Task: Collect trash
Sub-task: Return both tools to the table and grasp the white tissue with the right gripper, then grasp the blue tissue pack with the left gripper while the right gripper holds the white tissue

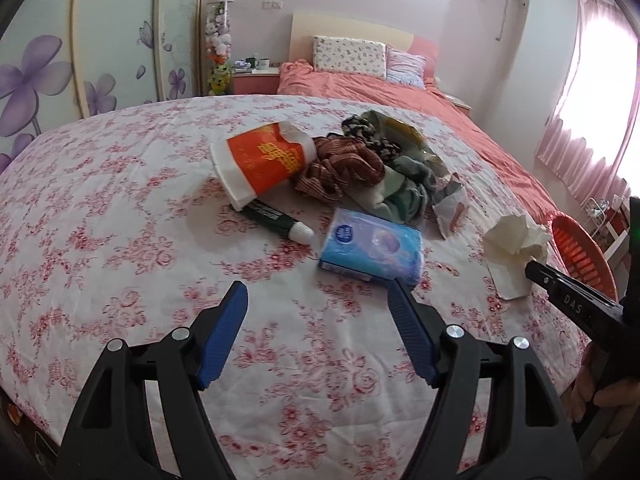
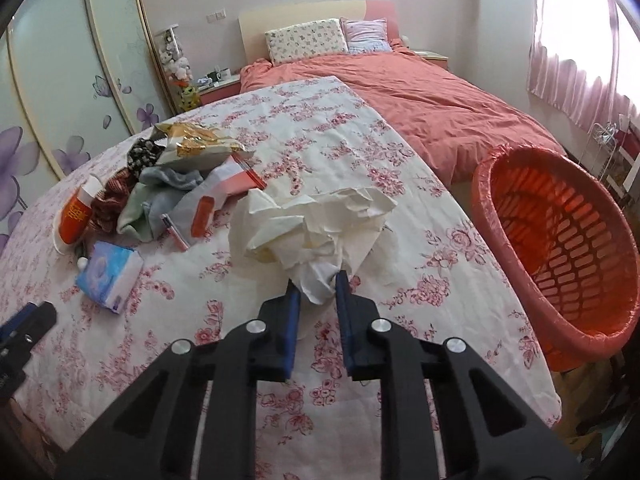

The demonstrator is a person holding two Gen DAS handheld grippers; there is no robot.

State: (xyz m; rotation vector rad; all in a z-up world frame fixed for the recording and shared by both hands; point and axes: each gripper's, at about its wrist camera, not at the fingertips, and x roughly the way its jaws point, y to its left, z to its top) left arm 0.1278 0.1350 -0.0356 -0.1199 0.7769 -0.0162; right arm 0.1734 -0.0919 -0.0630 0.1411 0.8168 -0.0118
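The crumpled tissue (image 2: 316, 224) on the flowered bedspread (image 2: 280, 140) is pinched at its near end by the right gripper (image 2: 316, 284), red basket (image 2: 560, 248) close to its right; left gripper (image 1: 318, 294) gapes empty.

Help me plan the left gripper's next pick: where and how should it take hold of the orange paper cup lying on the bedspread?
The orange paper cup lies on its side, white base toward the left gripper, torn rim against the clothes pile. Probably best to come from above and pinch across the crushable mid-body, jaws spanning its width. Avoid the rim end, where the brown cloth crowds it, and the pen tucked under the base.
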